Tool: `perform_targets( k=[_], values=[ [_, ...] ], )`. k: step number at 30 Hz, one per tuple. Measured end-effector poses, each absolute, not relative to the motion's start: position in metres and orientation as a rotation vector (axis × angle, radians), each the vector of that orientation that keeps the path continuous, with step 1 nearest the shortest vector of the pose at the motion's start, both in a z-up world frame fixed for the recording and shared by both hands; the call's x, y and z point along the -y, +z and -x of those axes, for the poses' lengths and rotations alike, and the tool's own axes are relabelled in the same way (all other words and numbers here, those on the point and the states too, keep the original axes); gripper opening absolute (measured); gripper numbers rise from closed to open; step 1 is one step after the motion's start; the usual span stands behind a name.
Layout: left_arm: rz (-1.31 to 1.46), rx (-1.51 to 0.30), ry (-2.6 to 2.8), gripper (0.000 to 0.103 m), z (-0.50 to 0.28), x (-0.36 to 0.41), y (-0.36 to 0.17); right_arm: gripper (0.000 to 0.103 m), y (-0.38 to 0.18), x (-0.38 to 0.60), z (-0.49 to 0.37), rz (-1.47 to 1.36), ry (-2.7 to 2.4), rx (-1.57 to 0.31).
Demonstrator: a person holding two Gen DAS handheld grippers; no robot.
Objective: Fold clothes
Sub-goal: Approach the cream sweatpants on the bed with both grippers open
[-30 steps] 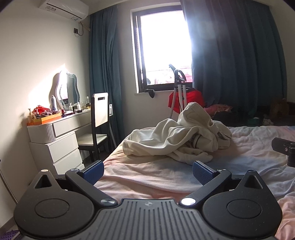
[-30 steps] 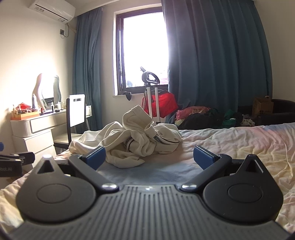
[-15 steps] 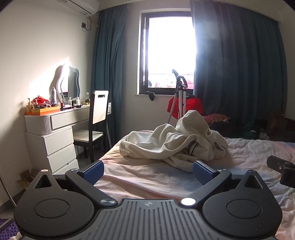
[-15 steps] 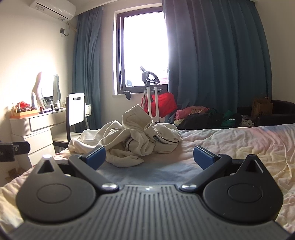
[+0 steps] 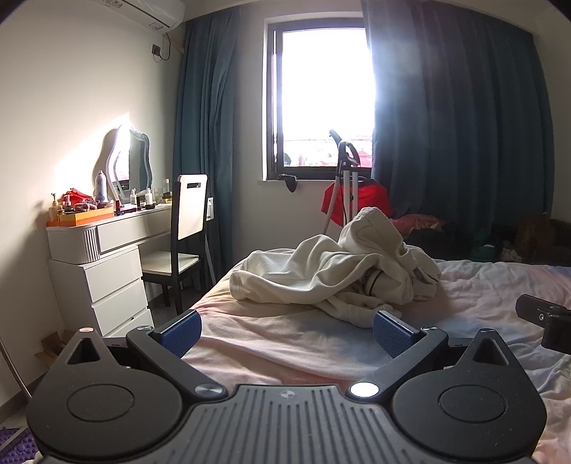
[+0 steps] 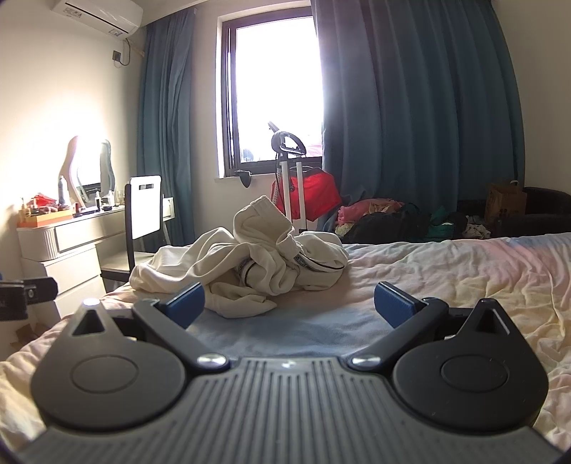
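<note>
Bed [image 5: 285, 342] closer, cream garment [image 5: 332, 275] crumpled, left gripper [image 5: 285, 332] advanced

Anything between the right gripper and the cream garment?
No. In the right wrist view only bare, wrinkled bedsheet lies between the open right gripper and the crumpled garment.

1. No text can be read with certainty in either view.
2. The cream garment [image 6: 249, 260], in the middle of the right wrist frame, has a small dark label with pale letters near its striped hem; the letters are too small to read.
3. The same garment [image 5: 332, 275] shows a printed band at center right of the left wrist frame; the marks are blurred.
4. The air conditioner [image 6: 96, 16], upper left of the frame, carries a sticker; its print is not legible.
</note>
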State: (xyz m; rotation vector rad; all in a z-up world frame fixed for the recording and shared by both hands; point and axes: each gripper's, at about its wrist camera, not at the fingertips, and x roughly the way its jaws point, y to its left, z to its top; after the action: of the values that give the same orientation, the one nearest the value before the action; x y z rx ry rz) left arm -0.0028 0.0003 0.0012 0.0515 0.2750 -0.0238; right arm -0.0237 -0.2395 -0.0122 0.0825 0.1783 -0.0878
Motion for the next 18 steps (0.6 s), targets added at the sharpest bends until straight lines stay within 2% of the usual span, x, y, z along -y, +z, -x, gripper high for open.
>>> perform_targets(
  k=[18],
  values=[
    [-0.040,-0.254,-0.032,0.103,-0.0010,-0.0036,-0.0071,0.103,-0.0067,0.2349,0.0290,-0.120,-0.234,-0.104]
  ],
)
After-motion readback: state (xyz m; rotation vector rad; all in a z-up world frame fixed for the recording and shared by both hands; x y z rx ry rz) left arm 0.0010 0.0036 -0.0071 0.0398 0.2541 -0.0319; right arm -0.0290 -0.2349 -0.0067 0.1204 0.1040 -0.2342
